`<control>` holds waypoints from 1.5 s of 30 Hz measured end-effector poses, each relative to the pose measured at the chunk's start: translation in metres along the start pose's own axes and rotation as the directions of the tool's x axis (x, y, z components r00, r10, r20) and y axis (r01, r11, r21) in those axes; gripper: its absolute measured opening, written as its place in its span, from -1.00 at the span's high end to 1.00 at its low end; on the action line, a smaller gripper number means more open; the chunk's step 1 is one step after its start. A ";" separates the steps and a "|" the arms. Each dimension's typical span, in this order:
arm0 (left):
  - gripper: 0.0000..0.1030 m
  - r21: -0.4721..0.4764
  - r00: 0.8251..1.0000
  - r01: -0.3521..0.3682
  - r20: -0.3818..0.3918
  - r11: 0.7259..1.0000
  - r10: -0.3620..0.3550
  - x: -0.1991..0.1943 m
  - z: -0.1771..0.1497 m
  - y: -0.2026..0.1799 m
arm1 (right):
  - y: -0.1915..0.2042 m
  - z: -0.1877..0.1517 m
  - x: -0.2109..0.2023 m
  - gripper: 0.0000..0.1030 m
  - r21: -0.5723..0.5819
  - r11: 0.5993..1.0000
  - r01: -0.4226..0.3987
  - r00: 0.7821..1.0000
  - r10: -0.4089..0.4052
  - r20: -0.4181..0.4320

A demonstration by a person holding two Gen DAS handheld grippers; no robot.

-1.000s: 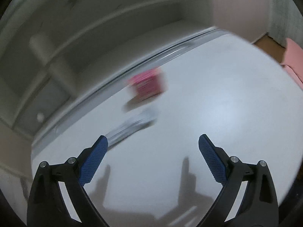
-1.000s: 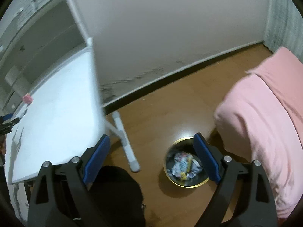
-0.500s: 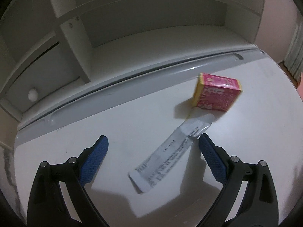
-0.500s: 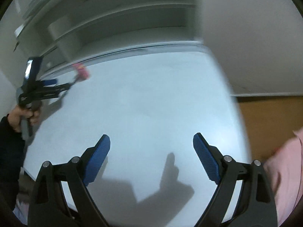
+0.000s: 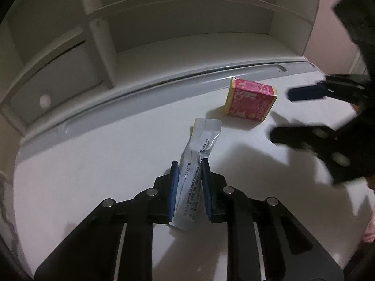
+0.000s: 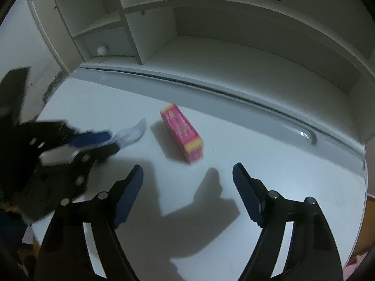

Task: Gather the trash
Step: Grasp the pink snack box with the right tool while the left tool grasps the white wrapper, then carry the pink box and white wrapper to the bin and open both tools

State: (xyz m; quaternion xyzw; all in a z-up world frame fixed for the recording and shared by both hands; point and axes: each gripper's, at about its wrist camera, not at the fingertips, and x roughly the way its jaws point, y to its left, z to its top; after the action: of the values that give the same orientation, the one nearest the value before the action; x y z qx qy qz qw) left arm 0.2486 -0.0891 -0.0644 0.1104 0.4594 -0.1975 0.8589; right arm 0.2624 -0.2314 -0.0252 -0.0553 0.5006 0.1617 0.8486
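Note:
A long silver wrapper (image 5: 204, 138) lies on the white desk (image 5: 93, 164). My left gripper (image 5: 189, 171) is closing on its near end, and the foil is pinched and crumpled between the blue pads. A pink and yellow box (image 5: 250, 100) stands just beyond the wrapper's far end. In the right wrist view the box (image 6: 182, 133) lies ahead of my right gripper (image 6: 187, 175). Its jaws are closing slightly but stand wide, with nothing between them. The left gripper (image 6: 110, 142) shows blurred at the left with the wrapper (image 6: 132, 133). The right gripper (image 5: 281, 114) shows blurred beside the box.
A raised grey ledge (image 5: 140, 89) runs along the desk's back edge. Behind it stands a white shelf unit with a drawer and round knob (image 5: 44, 99). Wooden floor (image 6: 368, 222) shows past the desk's right edge.
My left jaws have closed from wide open onto the wrapper's near end. The right gripper has swung from above a floor bin to over the desk, up to the pink box.

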 end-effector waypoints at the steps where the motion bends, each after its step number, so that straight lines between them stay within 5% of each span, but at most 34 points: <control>1: 0.65 -0.013 1.000 0.004 -0.004 1.000 -0.004 -0.002 -0.003 0.004 | 0.003 0.006 0.006 -0.46 -0.008 1.000 0.006 1.000 -0.006 -0.009; 4: 0.66 -0.044 1.000 -0.012 -0.005 0.999 0.011 -0.010 -0.013 0.013 | 0.003 0.015 0.016 -0.37 -0.008 0.999 0.033 0.999 -0.033 -0.023; 6: 0.68 -0.056 1.000 -0.021 -0.005 0.998 0.021 -0.012 -0.018 0.015 | 0.003 0.017 0.021 -0.10 0.010 1.000 0.025 0.999 -0.025 -0.029; 8: 0.69 -0.065 1.000 -0.024 -0.008 0.998 0.024 -0.014 -0.021 0.015 | 0.002 0.017 0.024 0.52 0.027 1.000 0.005 0.999 -0.004 -0.041; 9: 0.69 -0.065 1.000 -0.026 -0.011 0.998 0.026 -0.013 -0.020 0.011 | 0.003 0.015 0.023 0.61 0.028 1.000 -0.003 0.999 0.004 -0.041; 14: 0.72 -0.044 0.999 -0.041 -0.008 0.998 0.041 -0.016 -0.016 -0.014 | -0.002 -0.017 -0.005 0.66 0.039 0.999 -0.016 1.000 0.016 0.001; 21: 0.75 0.049 0.999 0.038 0.021 0.998 -0.040 -0.028 -0.014 -0.102 | -0.071 -0.120 -0.083 0.66 0.229 0.967 0.114 0.992 -0.125 0.032; 27: 0.77 0.189 0.976 0.207 0.035 0.960 -0.217 -0.042 -0.012 -0.226 | -0.148 -0.242 -0.157 0.66 0.468 0.846 0.256 0.956 -0.295 0.010; 34: 0.78 0.322 0.909 0.407 -0.056 0.855 -0.412 -0.047 -0.026 -0.365 | -0.209 -0.384 -0.210 0.66 0.697 0.643 0.318 0.922 -0.382 -0.069; 40: 0.79 0.414 0.872 0.478 -0.121 0.775 -0.474 -0.053 -0.048 -0.447 | -0.234 -0.468 -0.212 0.66 0.795 0.503 0.340 0.909 -0.392 -0.141; 45: 0.80 0.450 0.861 0.500 -0.167 0.740 -0.480 -0.043 -0.060 -0.488 | -0.251 -0.512 -0.192 0.66 0.830 0.454 0.323 0.925 -0.336 -0.176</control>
State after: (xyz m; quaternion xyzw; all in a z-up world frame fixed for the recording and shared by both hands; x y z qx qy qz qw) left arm -0.0328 -0.4949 -0.0654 0.1984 0.4259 -0.5211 0.7125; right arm -0.1662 -0.6411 -0.1284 0.2689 0.4891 -0.2687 0.7850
